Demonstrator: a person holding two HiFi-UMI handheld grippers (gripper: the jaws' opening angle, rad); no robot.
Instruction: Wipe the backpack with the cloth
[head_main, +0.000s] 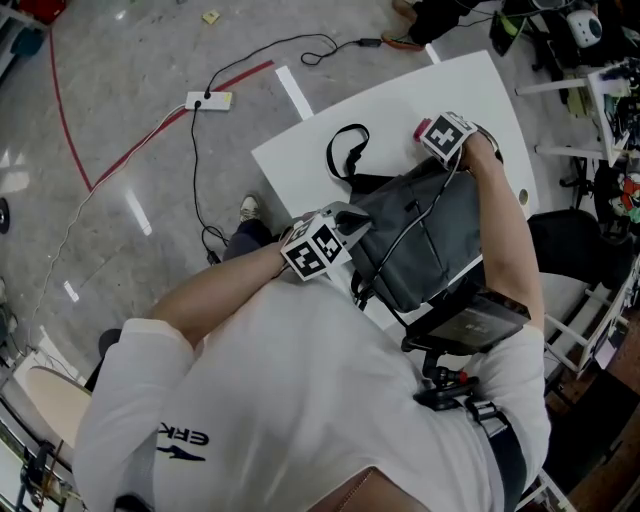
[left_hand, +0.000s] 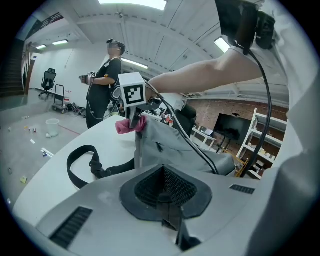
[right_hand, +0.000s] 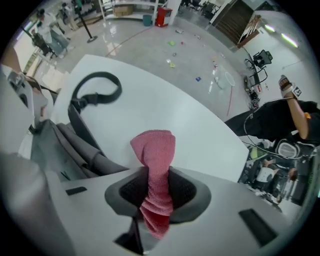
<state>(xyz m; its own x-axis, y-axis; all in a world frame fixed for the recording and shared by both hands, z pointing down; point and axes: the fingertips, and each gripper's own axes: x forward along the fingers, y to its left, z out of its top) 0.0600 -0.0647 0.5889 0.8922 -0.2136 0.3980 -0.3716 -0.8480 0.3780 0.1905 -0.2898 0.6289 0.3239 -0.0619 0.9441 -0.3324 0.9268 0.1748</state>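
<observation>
A grey backpack (head_main: 430, 240) lies on the white table (head_main: 300, 150), its black strap (head_main: 340, 150) looped toward the far side. My right gripper (head_main: 432, 140) sits at the bag's far top edge, shut on a pink cloth (right_hand: 155, 170) that pokes out past the jaws. From the left gripper view that cloth (left_hand: 129, 125) rests against the backpack (left_hand: 170, 145) under the right gripper (left_hand: 132, 117). My left gripper (head_main: 350, 222) is at the bag's near left edge; its jaws look shut with nothing seen between them (left_hand: 167, 210).
Cables and a power strip (head_main: 208, 100) lie on the floor left of the table. A black chair (head_main: 560, 240) and shelving stand at the right. A person in black (left_hand: 102, 90) stands beyond the table. The strap (right_hand: 95, 90) lies on bare tabletop (right_hand: 165, 110).
</observation>
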